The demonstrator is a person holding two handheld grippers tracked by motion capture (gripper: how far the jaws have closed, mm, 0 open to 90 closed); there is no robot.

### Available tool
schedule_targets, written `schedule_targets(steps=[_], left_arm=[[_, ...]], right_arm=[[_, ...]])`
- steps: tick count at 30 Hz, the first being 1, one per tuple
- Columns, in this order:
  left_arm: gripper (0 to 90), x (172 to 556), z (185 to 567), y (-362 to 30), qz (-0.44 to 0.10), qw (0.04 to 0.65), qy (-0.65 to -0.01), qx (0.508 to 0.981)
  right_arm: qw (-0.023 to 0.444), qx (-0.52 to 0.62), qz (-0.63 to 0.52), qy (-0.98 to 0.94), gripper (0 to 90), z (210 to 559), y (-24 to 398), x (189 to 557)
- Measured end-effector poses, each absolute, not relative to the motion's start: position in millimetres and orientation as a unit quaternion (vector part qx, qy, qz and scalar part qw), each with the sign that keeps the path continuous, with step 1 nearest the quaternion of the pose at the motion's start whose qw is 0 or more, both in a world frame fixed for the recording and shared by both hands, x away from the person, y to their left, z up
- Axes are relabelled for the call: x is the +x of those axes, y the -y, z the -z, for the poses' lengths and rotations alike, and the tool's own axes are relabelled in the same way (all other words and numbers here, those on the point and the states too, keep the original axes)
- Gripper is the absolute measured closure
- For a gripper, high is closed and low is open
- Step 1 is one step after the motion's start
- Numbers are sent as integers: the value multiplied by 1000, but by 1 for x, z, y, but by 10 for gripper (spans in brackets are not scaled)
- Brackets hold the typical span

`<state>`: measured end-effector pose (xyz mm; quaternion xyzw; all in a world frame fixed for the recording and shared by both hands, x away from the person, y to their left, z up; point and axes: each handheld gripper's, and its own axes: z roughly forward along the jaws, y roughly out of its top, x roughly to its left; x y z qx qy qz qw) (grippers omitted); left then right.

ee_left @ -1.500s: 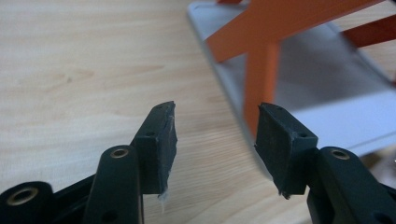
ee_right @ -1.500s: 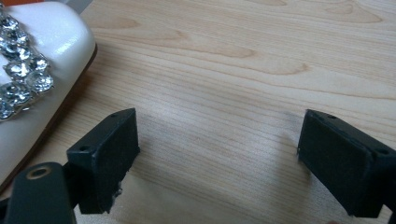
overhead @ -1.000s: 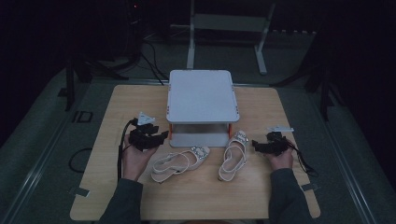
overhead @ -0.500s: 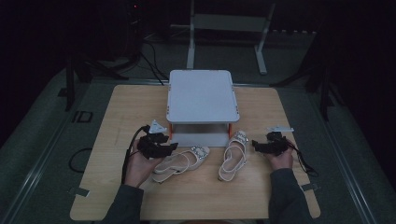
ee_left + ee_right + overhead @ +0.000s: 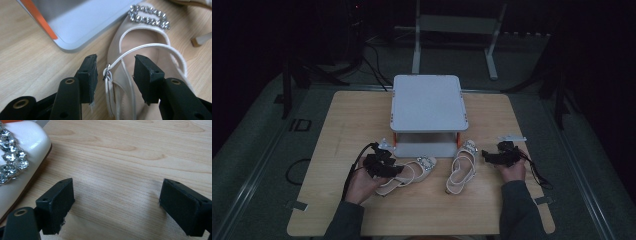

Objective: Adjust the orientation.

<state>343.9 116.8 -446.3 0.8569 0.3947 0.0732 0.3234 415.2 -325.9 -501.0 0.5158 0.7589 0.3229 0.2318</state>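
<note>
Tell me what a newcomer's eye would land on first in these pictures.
Probably the pair of pale sandals with sparkling buckles near the front middle of the wooden table, the left sandal beside the right sandal. Just behind them stands a white two-tier shoe rack on orange posts. The left gripper is striking too: its open jaws straddle the left sandal's thin ankle strap without pressing on it, while the right gripper is open over bare wood.

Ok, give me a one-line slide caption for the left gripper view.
Left claw open astride the ankle strap and buckle of a cream rhinestone sandal, beside the grey stand.
</note>
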Motion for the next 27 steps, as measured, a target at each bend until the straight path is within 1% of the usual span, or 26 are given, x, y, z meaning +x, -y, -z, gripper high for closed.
schedule_targets(steps=[3,8,14,15,16,17,23,25,27], left_arm=[[550,348,450,-115,-66,317,-394,860],[635,355,458,-113,-50,305,-398,864],[718,357,460,-115,-27,313,-401,860],[718,358,460,-116,-23,314,-401,860],[735,358,459,-116,-23,314,-402,860],[786,359,459,-116,-21,313,-403,860],[808,358,458,-118,-11,316,-405,858],[811,355,458,-122,-1,331,-410,850],[812,354,457,-123,-3,331,-412,849]], right_arm=[[232,516,-323,-759,125,501,326,415],[232,516,-323,-759,125,501,326,415],[232,516,-323,-759,125,501,326,415],[232,516,-323,-759,125,501,326,415],[232,516,-323,-759,125,501,326,415],[231,516,-323,-759,125,501,326,415],[232,516,-323,-759,125,501,326,415],[232,516,-323,-759,125,501,326,415],[232,516,-323,-759,125,501,326,415]])
